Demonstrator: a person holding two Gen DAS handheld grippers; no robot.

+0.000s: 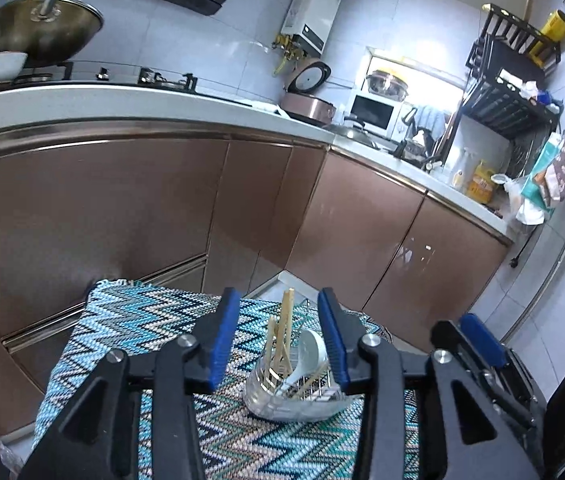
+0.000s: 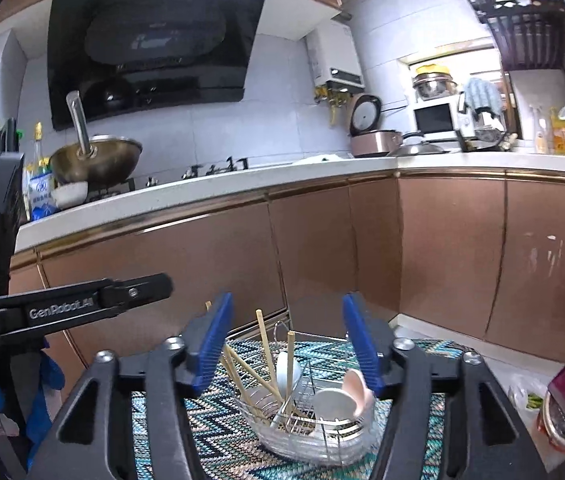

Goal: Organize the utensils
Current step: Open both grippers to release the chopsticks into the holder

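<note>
Wire utensil rack (image 2: pixel 302 424) standing on zigzag-patterned cloth (image 1: pixel 154 320) over the bench. Inside the rack: wooden chopsticks (image 2: pixel 266 356) leaning upright, white spoon (image 1: pixel 308 354), pink spoon (image 2: pixel 358 390). Left claw (image 1: pixel 280 340) spread apart, empty, above the rack. Right claw (image 2: pixel 288 344) likewise apart, empty, above the rack.

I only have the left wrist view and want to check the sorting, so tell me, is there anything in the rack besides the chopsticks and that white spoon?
Observer: Yes, a pink spoon sits in the rack's right compartment.
Operator: Anything else there?
Observer: A white bowl-shaped piece, touching the pink spoon.
Operator: Is the right gripper holding anything?
Observer: No, the right gripper is open, empty, above the rack.
</note>
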